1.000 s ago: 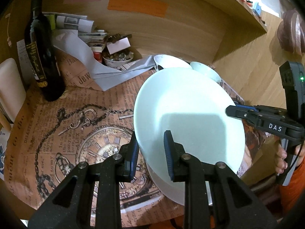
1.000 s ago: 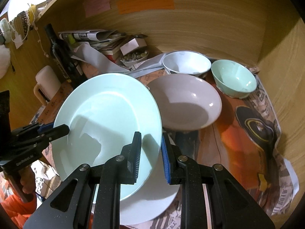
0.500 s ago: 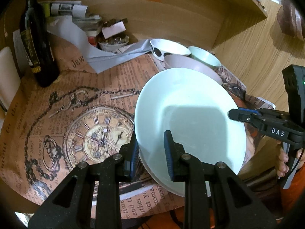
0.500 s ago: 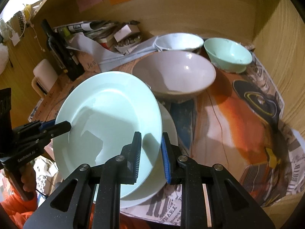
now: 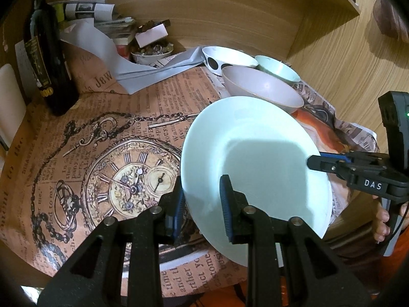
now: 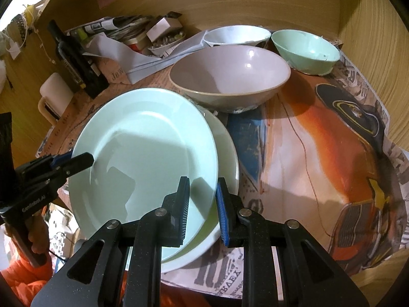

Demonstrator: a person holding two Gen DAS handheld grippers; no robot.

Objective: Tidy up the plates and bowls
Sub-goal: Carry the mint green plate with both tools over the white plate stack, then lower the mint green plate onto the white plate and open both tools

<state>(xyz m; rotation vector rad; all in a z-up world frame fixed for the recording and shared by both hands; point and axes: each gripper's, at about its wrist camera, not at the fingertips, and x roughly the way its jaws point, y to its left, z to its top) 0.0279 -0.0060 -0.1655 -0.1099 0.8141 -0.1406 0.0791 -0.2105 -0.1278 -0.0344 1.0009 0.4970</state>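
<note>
Both grippers hold the pale green plate (image 6: 153,158) by opposite rim edges: the left gripper (image 5: 202,204) and the right gripper (image 6: 203,209) each have their fingers narrowed onto the rim. The plate hangs tilted just above the white plate (image 6: 227,153) on the bench (image 5: 76,153), overlapping it. The white plate lies directly beneath and slightly beyond the right fingers, so the coming move is judged a short descent.
</note>
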